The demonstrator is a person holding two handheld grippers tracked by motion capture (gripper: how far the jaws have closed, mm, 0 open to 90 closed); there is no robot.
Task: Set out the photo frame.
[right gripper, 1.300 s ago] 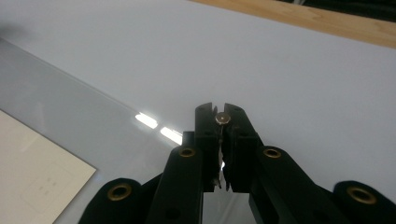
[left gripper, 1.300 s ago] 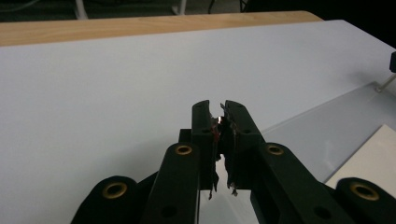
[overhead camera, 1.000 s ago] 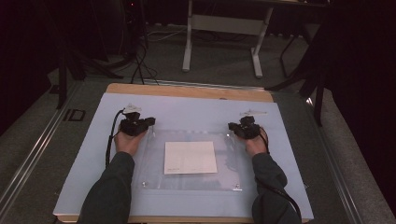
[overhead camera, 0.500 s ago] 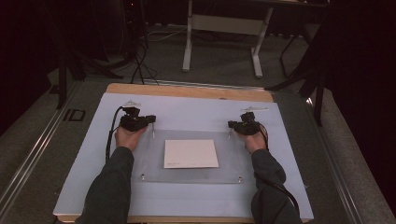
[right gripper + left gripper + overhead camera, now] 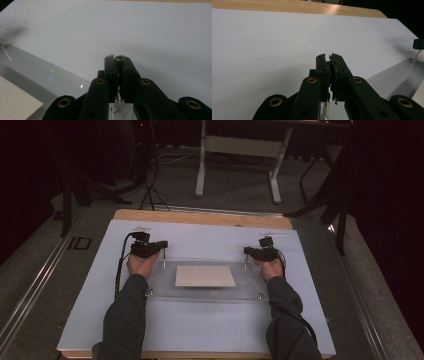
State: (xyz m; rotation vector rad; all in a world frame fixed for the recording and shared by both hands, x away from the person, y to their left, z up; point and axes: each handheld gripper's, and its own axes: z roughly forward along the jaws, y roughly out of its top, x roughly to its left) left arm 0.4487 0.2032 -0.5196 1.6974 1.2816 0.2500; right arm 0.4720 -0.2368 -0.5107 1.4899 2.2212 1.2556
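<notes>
I've got both arms stretched forward, left gripper point(image 5: 159, 244) and right gripper point(image 5: 248, 251) each clenched on a corner pin point(image 5: 114, 105) of the clear plate point(image 5: 250, 290).

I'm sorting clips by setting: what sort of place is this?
Probably a lab or recording studio, not a home: black curtains around the space, cables trailing over the carpet, and a wooden table under a plain white sheet.
</notes>
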